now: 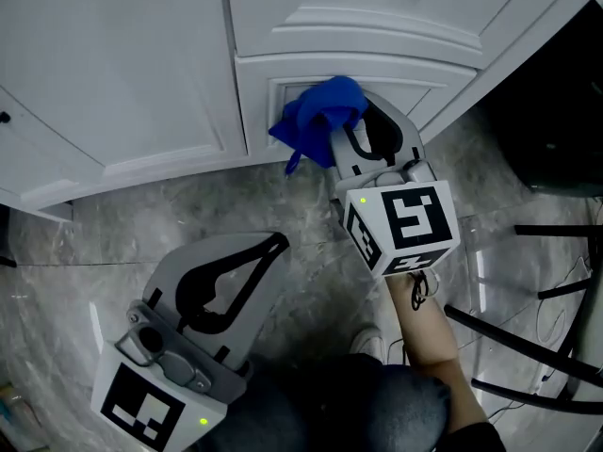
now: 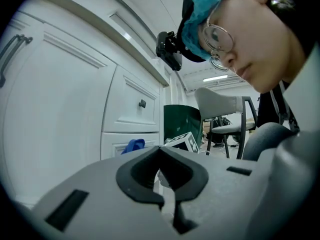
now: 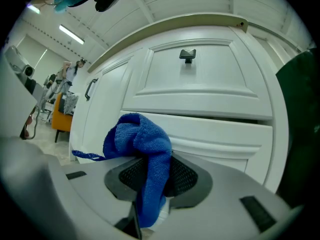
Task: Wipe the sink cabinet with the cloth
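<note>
The blue cloth (image 1: pixel 318 119) is bunched against the bottom drawer panel of the white sink cabinet (image 1: pixel 141 83). My right gripper (image 1: pixel 353 135) is shut on the cloth. In the right gripper view the cloth (image 3: pixel 142 154) hangs out between the black pads (image 3: pixel 185 176), right in front of the low panel (image 3: pixel 220 134). My left gripper (image 1: pixel 268 248) hovers lower left over the floor, apart from the cabinet, shut with nothing in it. The left gripper view shows its jaws (image 2: pixel 160 154) closed together, with the cloth (image 2: pixel 133 145) small beyond them.
Grey marble floor (image 1: pixel 85 243) runs below the cabinet. Black chair legs (image 1: pixel 537 347) stand at the right. A drawer knob (image 3: pixel 187 55) and a door handle (image 3: pixel 91 89) stick out above the cloth. A green bin (image 2: pixel 182 121) and a grey chair (image 2: pixel 220 106) stand further along.
</note>
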`<state>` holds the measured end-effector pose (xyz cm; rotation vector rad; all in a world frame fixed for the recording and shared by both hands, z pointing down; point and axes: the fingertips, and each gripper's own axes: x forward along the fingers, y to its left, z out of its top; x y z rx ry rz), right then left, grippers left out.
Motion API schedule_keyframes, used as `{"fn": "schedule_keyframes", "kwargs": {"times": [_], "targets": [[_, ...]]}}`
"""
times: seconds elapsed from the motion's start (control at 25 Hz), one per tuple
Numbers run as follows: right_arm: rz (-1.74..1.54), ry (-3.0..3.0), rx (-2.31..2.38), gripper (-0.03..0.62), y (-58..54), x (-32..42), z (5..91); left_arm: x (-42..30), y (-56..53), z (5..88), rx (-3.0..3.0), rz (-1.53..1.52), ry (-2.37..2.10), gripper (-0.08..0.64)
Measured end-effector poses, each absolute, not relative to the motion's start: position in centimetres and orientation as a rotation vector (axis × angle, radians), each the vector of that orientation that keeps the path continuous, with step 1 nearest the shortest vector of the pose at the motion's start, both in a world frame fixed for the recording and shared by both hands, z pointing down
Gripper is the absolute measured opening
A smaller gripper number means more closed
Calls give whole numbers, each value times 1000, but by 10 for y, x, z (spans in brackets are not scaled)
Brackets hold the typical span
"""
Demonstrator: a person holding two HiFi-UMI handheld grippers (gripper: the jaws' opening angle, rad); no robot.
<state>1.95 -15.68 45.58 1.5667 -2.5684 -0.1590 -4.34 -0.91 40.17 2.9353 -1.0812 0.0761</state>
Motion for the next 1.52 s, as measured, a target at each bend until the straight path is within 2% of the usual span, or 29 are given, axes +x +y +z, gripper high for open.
{"fn": "schedule_keyframes", "kwargs": {"times": [0.24,0.72,1.0,1.2,1.36,1.52], "targets": [[-65,-2607,1593,117,-161,28,455,-44,-5,406,2923,51,-1051,3],[-115,-2641,1599,117,-146,24,428,-42,4,407,2924,-20,-999,3],[-302,-2606,1630,117,-147,32,428,-36,-55,437,2871,161,-1279,3],[-488,-2526,1601,117,-147,30,427,-40,-101,430,2713,-8,-1509,3],[-461,-2525,1625,117,-148,33,429,-21,-98,433,2722,-45,-1428,3],[-467,-2534,1629,117,-150,39,431,-35,-97,440,2664,-31,-1463,3]]}}
